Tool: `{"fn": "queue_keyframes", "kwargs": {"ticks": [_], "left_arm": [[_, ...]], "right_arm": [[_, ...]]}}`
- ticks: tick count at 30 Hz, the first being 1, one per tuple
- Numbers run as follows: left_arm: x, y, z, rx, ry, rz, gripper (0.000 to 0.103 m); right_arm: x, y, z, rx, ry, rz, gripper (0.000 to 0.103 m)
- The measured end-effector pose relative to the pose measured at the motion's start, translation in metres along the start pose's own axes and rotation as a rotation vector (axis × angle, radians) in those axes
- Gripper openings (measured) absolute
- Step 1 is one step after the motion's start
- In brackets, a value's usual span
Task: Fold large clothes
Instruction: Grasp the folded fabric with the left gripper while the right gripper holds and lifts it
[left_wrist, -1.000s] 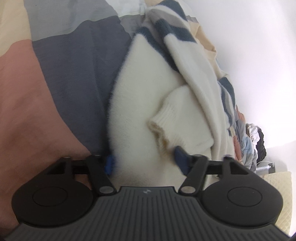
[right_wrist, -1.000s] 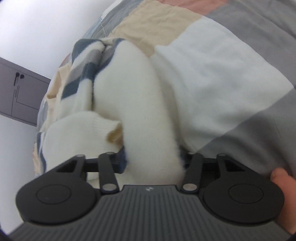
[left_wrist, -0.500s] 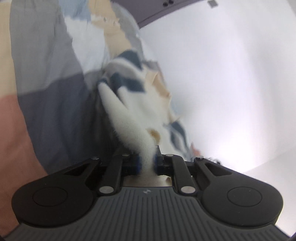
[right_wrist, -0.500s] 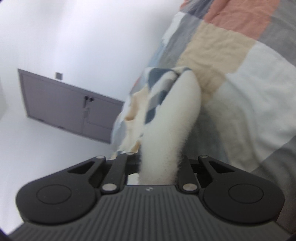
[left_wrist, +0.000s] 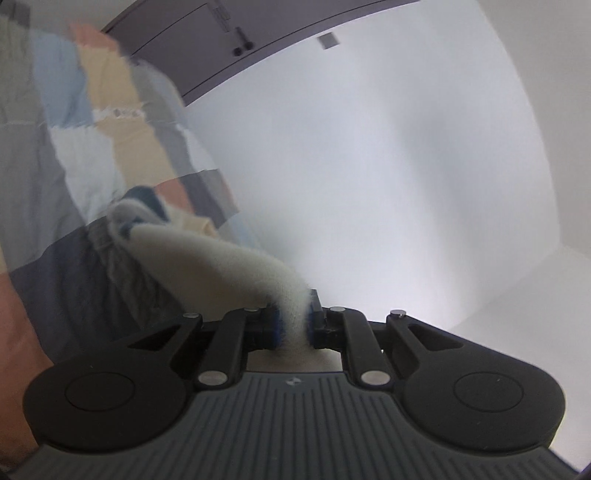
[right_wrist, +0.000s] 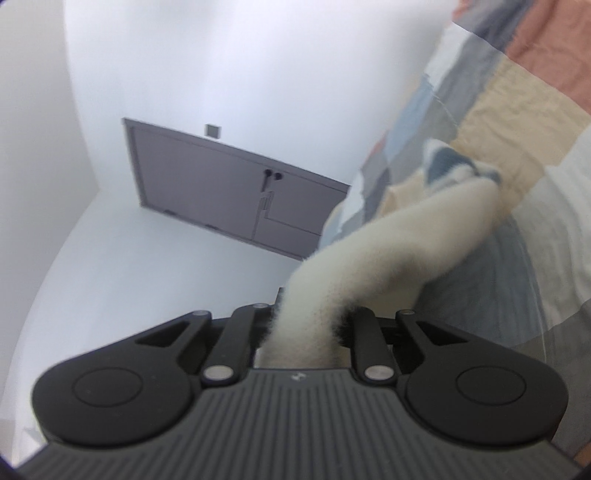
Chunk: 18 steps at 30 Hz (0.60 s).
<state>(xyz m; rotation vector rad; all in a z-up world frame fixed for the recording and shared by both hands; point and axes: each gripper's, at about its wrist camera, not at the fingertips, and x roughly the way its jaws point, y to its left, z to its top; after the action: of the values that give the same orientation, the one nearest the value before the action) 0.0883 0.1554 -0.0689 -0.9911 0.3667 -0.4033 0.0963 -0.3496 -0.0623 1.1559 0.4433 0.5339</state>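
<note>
A fluffy cream sweater (left_wrist: 221, 258) with blue and grey stripes at its far end hangs stretched between both grippers above the patchwork bedspread (left_wrist: 74, 147). My left gripper (left_wrist: 293, 325) is shut on a bunched edge of the cream knit. My right gripper (right_wrist: 306, 325) is shut on another thick fold of the same sweater (right_wrist: 406, 236). Both views are blurred. The striped end (right_wrist: 450, 162) still touches the bed.
The bedspread (right_wrist: 517, 110) has pink, beige, white, grey and blue patches. A white wall (left_wrist: 369, 166) fills most of both views. A purple-grey cabinet door (right_wrist: 229, 199) with small handles stands behind the bed and shows in the left wrist view (left_wrist: 207, 40).
Both grippers closed on the sweater and lifted it off the bed. Both cameras tilted up, so wall and cabinet now fill the views.
</note>
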Motion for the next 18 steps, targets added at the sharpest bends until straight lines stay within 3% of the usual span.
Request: {"fn": "queue_keyframes", "kwargs": {"ticks": [9, 13, 18], "left_arm": [[-0.071, -0.030, -0.024, 0.060, -0.067, -0.007, 0.015], [-0.061, -0.015, -0.017, 0.046, -0.078, 0.039, 0.015], [0.000, 0.011, 0.017, 0.043, -0.074, 0.138, 0.016]], "right_arm": [[-0.060, 0.036, -0.017, -0.101, 0.024, 0.109, 0.020], [-0.045, 0.030, -0.012, -0.112, 0.046, 0.072, 0.020], [0.009, 0.013, 0.019, -0.040, 0.041, 0.002, 0.020]]}}
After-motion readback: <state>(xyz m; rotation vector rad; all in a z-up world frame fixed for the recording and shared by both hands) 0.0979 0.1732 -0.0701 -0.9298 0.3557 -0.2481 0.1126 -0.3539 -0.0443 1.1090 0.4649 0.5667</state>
